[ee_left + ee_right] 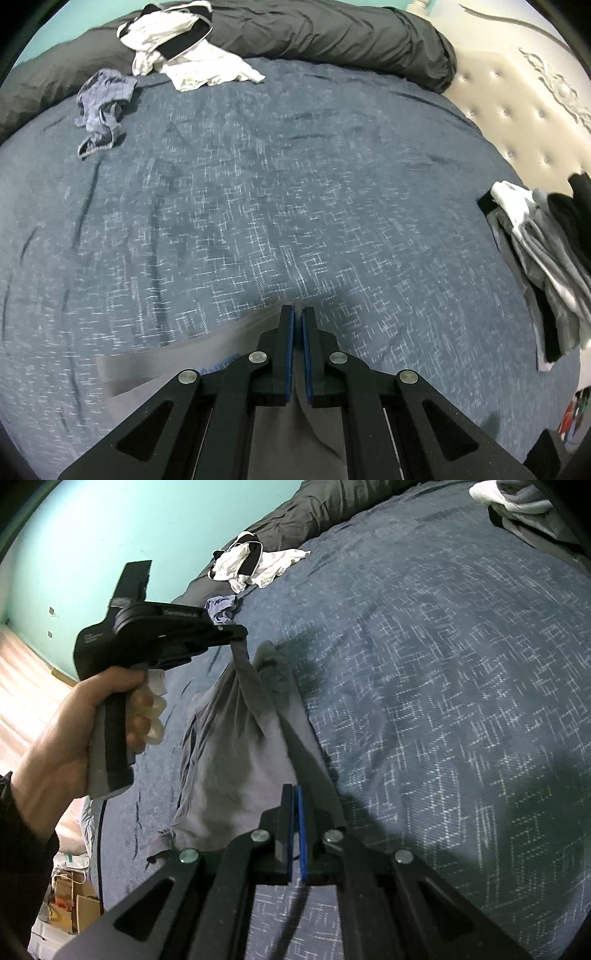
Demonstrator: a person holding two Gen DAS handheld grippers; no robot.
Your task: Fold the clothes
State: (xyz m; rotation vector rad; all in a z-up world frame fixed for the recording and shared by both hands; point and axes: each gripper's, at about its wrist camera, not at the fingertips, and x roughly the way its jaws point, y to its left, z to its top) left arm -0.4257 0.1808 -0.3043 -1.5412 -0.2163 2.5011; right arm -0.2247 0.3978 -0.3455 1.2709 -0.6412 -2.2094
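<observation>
Both claws pinch grey garment point(236, 760) (lower edge hidden).

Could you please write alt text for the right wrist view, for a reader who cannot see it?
Two grippers hold a grey garment up over a blue bedspread: the right gripper pinches one edge near the camera, and the left gripper, in the person's hand, clamps another corner farther off. Unfolded clothes lie beyond, before a teal wall.

Both tongs pinch the grey garment point(236, 760); it hangs above the bedspread point(443, 701).
</observation>
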